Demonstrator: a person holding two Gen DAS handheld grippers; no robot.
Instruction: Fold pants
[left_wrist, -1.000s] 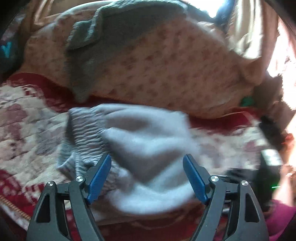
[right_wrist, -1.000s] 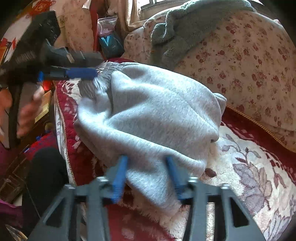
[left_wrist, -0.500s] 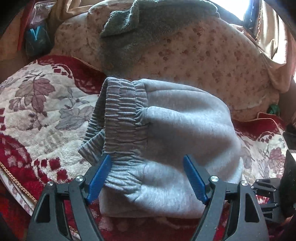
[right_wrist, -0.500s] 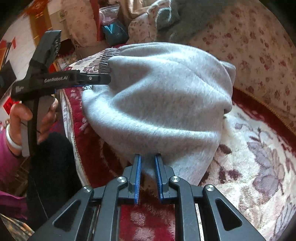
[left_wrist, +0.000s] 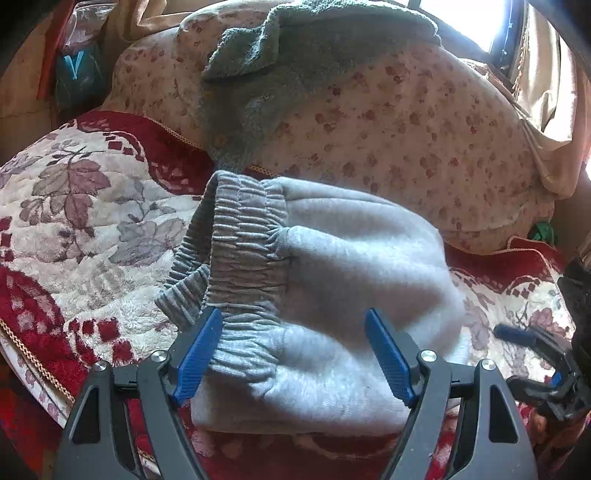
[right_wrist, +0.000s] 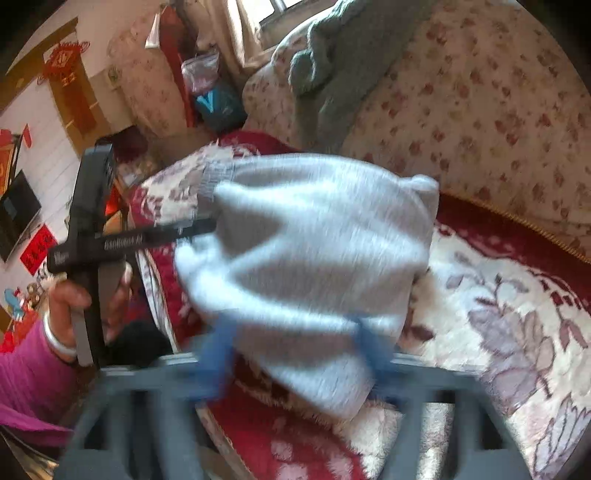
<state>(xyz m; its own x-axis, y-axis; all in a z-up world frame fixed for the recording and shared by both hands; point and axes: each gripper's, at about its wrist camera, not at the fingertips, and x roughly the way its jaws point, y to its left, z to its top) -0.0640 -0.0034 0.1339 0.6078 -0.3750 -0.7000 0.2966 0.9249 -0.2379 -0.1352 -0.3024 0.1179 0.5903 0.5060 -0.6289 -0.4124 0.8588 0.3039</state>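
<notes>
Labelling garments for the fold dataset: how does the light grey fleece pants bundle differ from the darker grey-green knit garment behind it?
The light grey fleece pants are pale and smooth-faced; the darker grey-green knit garment is darker and coarser. The pants lie folded in a compact bundle on the red floral blanket; the knit hangs loosely draped over the floral cushion. The pants show a ribbed elastic waistband; the knit shows none. Both are soft grey clothing, and no gripper holds either.
</notes>
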